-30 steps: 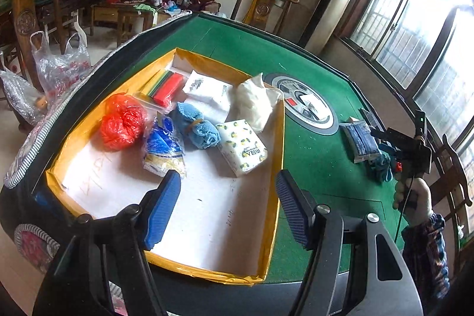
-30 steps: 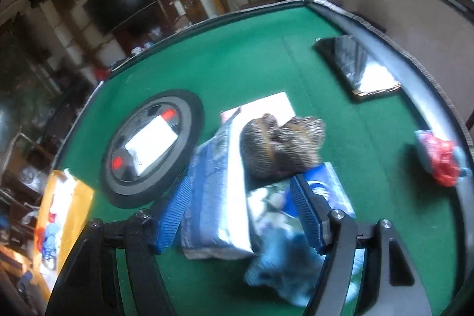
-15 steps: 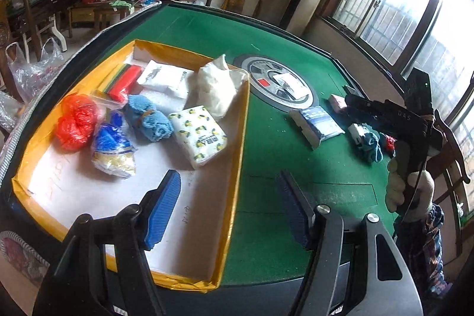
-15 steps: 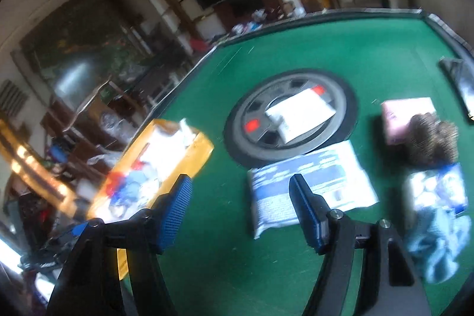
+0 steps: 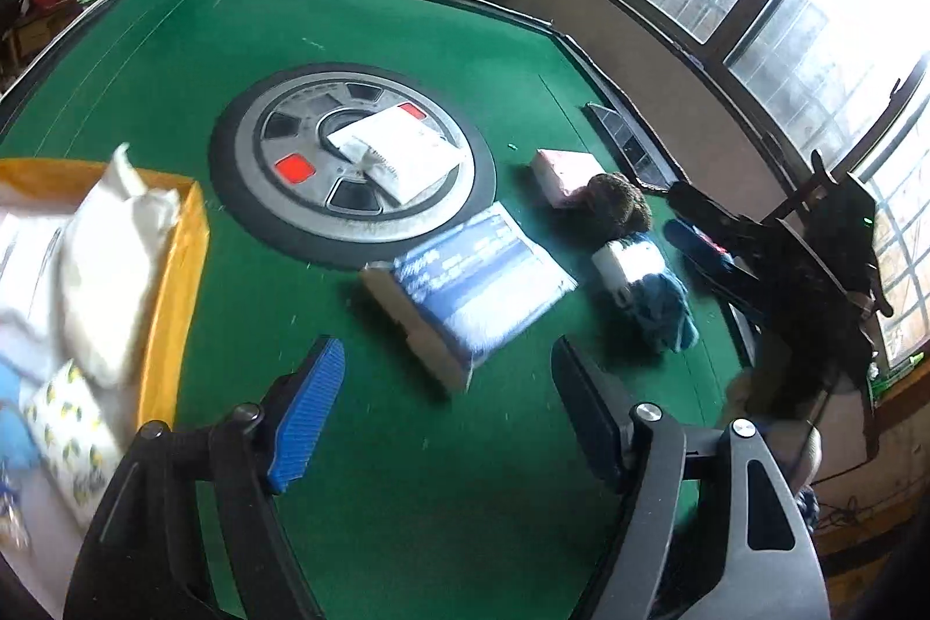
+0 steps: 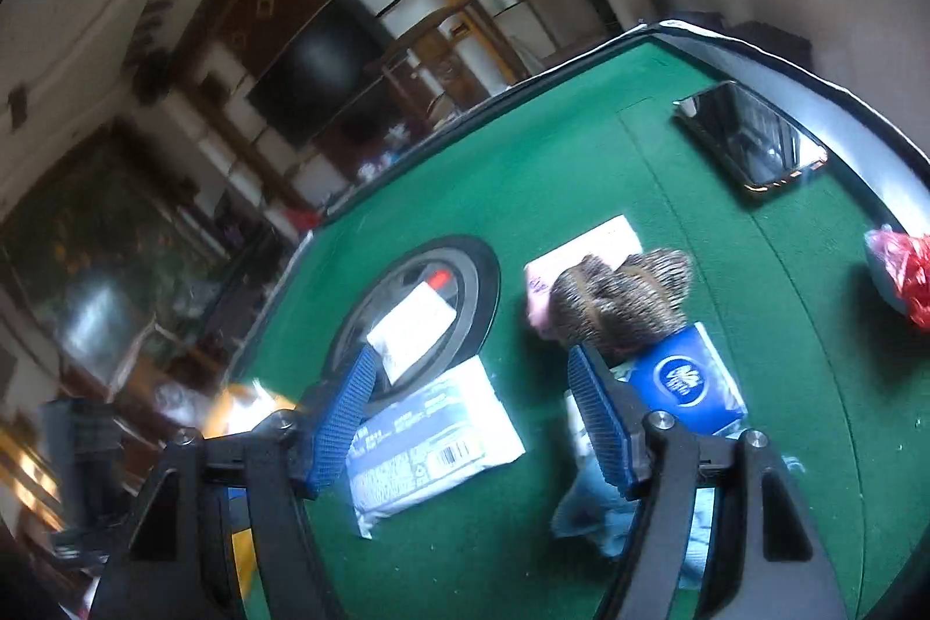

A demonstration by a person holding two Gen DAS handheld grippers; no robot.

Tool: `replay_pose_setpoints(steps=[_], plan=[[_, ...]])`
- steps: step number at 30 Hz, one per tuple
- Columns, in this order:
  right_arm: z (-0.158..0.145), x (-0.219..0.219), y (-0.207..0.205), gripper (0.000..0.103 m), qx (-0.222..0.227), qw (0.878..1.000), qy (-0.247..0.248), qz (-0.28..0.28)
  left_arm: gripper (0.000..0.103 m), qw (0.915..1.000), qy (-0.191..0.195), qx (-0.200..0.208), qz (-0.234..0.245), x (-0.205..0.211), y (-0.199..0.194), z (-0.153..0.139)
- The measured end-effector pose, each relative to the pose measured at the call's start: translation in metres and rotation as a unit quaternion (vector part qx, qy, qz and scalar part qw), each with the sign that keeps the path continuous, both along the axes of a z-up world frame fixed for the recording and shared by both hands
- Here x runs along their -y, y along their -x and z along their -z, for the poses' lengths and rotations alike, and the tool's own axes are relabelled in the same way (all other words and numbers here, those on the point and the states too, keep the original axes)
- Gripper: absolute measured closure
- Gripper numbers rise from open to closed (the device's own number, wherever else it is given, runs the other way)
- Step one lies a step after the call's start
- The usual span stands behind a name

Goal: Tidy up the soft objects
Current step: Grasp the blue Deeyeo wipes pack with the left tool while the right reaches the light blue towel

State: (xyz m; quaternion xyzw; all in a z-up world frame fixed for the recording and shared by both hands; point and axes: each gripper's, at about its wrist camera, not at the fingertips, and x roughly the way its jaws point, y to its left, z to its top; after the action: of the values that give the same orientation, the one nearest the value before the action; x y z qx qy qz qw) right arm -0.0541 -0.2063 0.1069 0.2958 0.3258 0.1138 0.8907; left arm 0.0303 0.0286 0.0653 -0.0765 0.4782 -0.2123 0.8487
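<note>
Two grippers, left (image 5: pixel 444 408) and right (image 6: pixel 471 425), jaws apart, nothing held. Nearest: blue-white wipes pack (image 5: pixel 474 283), flat on green felt table (image 5: pixel 244 300), btwn both grippers. Est. light, squashy, film slippery; grip across short sides, mid-body. Beyond: brown knit item (image 6: pixel 622 300) on pink pack (image 5: pixel 561 167). Yellow tray (image 5: pixel 183 271) to left.

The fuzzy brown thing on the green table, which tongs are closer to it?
Right. The right tongs hover just in front of the fuzzy brown thing. The left tongs hang farther back, behind the blue-and-white pack.
</note>
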Motion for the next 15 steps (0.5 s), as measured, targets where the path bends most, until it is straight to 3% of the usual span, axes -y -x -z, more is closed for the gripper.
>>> replay_pose_setpoints(steps=[5, 9, 12, 15], plan=[[0.001, 0.033, 0.006, 0.03, 0.008, 0.997, -0.064, 0.037, 0.03, 0.9996, -0.026, 0.013, -0.003, 0.031, -0.054, 0.024], [0.009, 0.047, 0.002, 0.03, -0.003, 0.993, -0.111, 0.041, 0.03, 0.9997, -0.018, -0.015, 0.009, 0.046, -0.081, 0.044], [0.013, 0.05, 0.0, 0.03, -0.008, 0.991, -0.125, 0.044, 0.026, 0.9993, 0.009, -0.027, 0.024, 0.055, -0.079, 0.049], [0.014, 0.049, -0.001, 0.03, -0.01, 0.991, -0.125, 0.044, 0.026, 0.9954, 0.02, -0.042, 0.083, 0.072, -0.061, 0.05]])
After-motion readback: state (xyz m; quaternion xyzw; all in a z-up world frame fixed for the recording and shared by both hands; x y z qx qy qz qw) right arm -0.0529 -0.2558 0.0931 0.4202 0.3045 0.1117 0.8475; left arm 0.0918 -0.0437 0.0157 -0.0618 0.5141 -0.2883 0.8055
